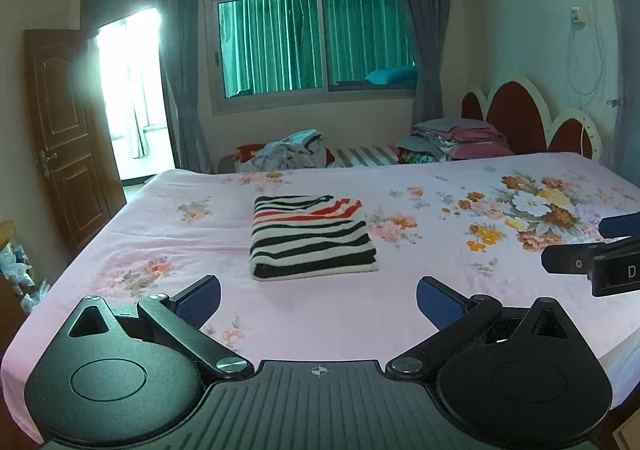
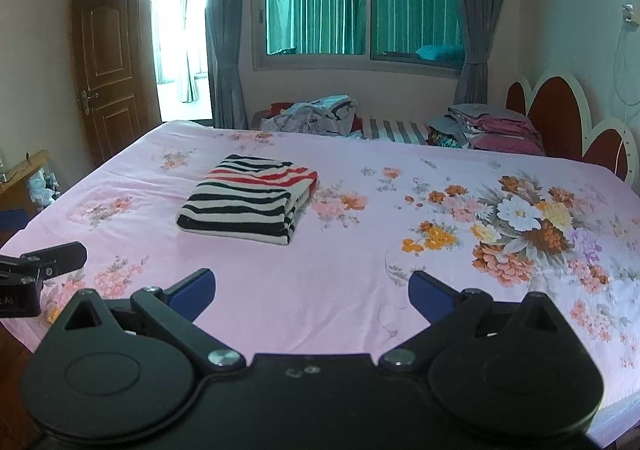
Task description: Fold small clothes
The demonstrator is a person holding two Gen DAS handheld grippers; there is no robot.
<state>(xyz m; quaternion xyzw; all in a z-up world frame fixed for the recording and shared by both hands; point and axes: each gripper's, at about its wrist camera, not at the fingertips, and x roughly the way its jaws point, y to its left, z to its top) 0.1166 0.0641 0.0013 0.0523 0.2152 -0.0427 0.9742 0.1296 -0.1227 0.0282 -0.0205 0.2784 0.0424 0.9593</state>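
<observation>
both grippers hang above the near edge of the bed [image 1: 400, 314], nothing in either. left gripper [image 1: 318, 300]: jaws spread wide, blue pads [image 1: 436, 304] clear of any cloth. right gripper [image 2: 312, 294]: same, jaws wide apart and empty. in the left wrist view the right gripper also shows at the right edge, and in the right wrist view part of the left one shows at the left edge.

striped garment [image 1: 312, 236] is folded into a neat rectangle, flat on the pink floral sheet [image 2: 360, 270], toward the middle of the bed and well apart from both grippers. black and white stripes, with red stripes on the top layer at the far end. seen from the right wrist, the stacked fold edges [image 2: 294, 216] face the big flower print [image 2: 520, 218], which lies on the headboard side of the garment.

beyond the far edge of the bed: a loose heap of clothes [image 1: 288, 152], and closer to the red headboard [image 1: 516, 122] a stack of folded items [image 1: 460, 140]. window [image 1: 308, 22] with grey curtains behind those; open wooden door [image 1: 68, 134] off the foot end.
</observation>
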